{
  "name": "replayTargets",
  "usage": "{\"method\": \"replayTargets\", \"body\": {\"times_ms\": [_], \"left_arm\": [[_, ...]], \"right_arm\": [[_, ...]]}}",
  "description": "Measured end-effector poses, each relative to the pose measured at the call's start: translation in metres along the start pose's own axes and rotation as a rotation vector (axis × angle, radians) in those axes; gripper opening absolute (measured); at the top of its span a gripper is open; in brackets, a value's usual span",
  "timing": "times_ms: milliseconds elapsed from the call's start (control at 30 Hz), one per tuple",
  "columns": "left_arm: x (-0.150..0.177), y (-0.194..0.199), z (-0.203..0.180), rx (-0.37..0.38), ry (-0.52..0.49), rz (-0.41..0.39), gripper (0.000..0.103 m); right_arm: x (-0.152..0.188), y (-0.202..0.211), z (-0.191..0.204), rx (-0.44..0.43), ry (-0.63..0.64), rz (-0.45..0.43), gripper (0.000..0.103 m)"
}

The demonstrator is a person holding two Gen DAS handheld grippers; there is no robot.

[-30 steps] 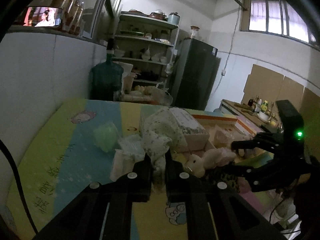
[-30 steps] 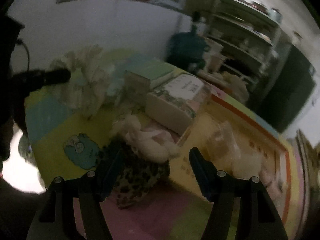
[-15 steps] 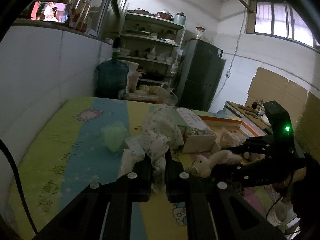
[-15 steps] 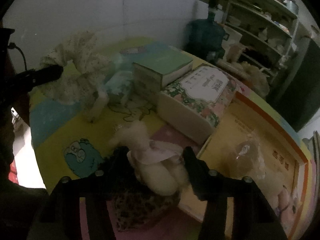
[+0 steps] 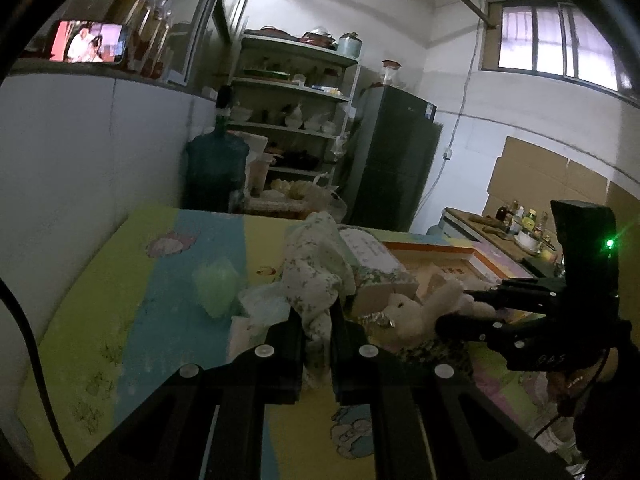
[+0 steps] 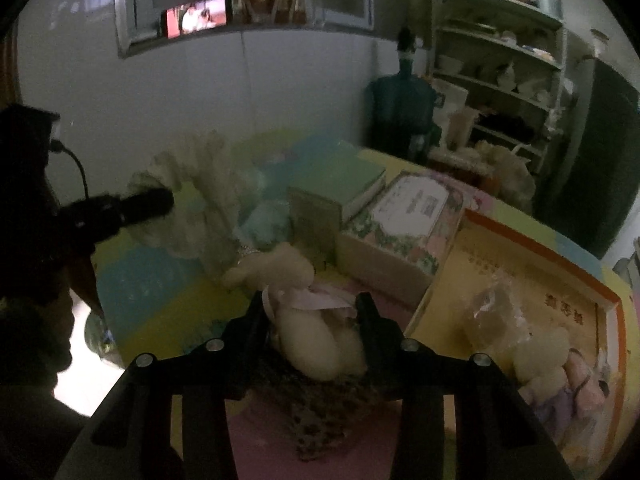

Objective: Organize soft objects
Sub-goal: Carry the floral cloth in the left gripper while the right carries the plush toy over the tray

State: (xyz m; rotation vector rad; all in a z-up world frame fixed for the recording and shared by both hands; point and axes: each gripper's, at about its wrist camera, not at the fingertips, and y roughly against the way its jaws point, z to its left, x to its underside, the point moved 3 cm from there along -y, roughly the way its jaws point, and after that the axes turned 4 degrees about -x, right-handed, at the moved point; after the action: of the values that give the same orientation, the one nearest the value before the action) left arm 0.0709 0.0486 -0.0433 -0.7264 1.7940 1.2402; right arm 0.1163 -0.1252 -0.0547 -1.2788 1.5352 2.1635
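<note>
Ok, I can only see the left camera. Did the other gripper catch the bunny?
Observer: Yes. In the right camera, the right gripper has just been closing, and both fingers press the bunny.
Child: What's behind the flowery cloth?
Observer: A green box, right beside the flowered box.
Child: Is the bunny wearing anything?
Observer: A pink ribbon around its neck.

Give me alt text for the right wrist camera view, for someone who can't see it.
The right gripper, jaws just closing, clasps a cream plush bunny lying on a leopard-print cloth on a colourful mat. Behind it sit a floral box and a green box; the left gripper holds floral fabric.
</note>
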Motion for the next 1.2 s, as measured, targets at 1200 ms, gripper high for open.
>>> {"method": "replayTargets", "body": {"times_ms": [1200], "left_arm": [[-0.051, -0.033, -0.110, 0.124, -0.188, -0.048, 0.011]], "right_arm": [[0.015, 0.104, -0.049, 0.173, -0.102, -0.225, 0.045]]}}
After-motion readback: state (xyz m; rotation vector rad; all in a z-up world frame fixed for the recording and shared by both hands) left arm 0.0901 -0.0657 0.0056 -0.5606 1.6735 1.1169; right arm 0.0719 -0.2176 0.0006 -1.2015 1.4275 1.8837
